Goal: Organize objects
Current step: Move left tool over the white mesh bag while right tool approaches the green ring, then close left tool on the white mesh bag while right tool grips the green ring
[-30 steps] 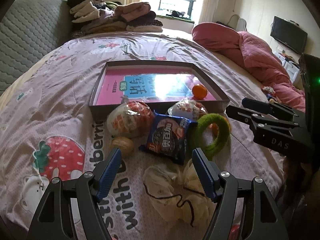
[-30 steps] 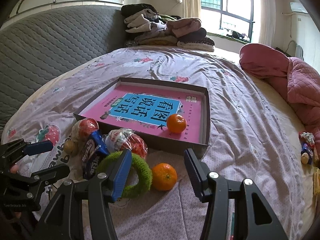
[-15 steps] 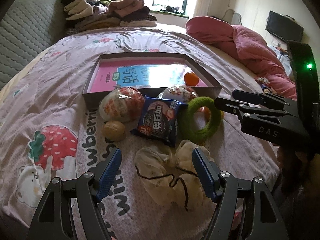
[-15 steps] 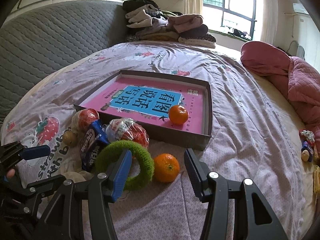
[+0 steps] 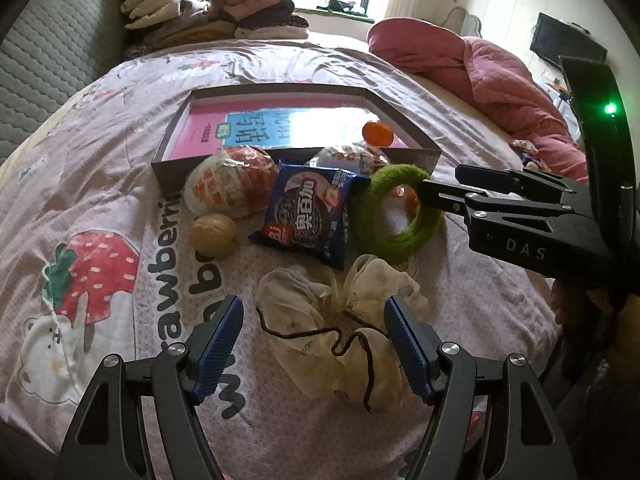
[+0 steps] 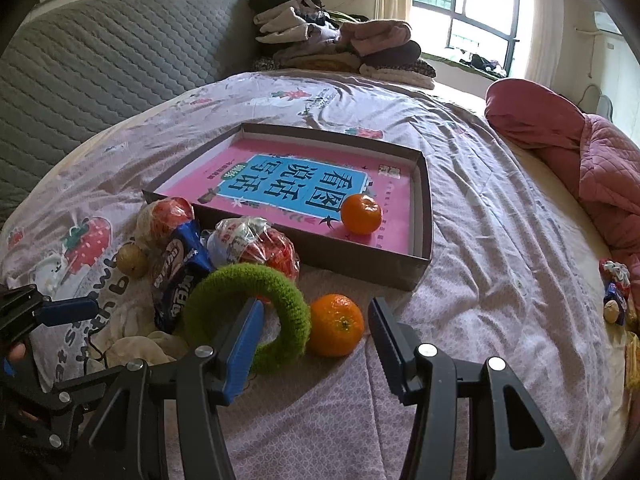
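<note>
both claws over the bed clutter, nothing pinched

my left gripper (image 5: 314, 344) spread above the cream mesh bag (image 5: 340, 332); my right gripper (image 6: 316, 336) part spread, empty, near the loose orange (image 6: 336, 325).

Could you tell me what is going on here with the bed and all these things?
A person is tidying loose items on a bed into a shallow cardboard box, holding a gripper in each hand. One orange already sits in the box. A second orange, a green ring, a blue snack packet, two wrapped snacks and a cream cloth pouch lie in front of it. The left gripper hovers open over the pouch; the right gripper is open near the loose orange, gripping nothing.
</note>
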### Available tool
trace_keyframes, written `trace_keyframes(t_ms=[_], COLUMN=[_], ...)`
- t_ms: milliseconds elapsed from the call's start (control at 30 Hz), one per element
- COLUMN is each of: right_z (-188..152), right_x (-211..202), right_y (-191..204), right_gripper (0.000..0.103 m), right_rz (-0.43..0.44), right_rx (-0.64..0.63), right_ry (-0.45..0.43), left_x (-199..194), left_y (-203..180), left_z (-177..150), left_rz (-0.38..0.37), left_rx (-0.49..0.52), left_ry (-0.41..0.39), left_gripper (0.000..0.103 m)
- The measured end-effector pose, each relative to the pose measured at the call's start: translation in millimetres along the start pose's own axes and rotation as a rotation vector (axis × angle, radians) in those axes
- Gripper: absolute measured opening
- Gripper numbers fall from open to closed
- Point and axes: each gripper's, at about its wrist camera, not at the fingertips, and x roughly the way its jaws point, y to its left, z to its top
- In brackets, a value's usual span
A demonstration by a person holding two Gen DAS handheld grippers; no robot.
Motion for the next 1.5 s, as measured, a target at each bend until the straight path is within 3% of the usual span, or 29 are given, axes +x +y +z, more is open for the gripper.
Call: trace_keyframes(t_ms=[667,867,1100,1333,1500], right_z=[-1.9,-1.8,-1.9,-1.1,0.9], right_x=[15.1,16.5,16.6,14.5,11.6], right_y=[11.7,10.1,11.4,9.3,8.3], right_gripper=[0.054,0.047,0.037,0.027,0.021], right_rz=[-0.017,-0.008,-0.012,0.003,0.012], right_rx=[-0.071,-0.066,-0.08,-0.078,-0.073], right_ry=[0.015,0.013,0.006,-0.002,-0.01], left_x=[26.8,30.4,31.3,30.3,27.3], left_y=[-5.1,-7.3,-11.7,-13.7,-16.3], left_z=[-3.8,-2.9,-3.6,-3.7,-3.3], left_rz=[-0.034,-0.05,-0.074,-0.101,-0.119], left_rx=[-0.004,0.002,0.019,0.023,0.028], left_ry=[0.042,0.046,0.05,0.054,0.053], left_gripper=[0.074,0.073,0.053,0.019,0.014])
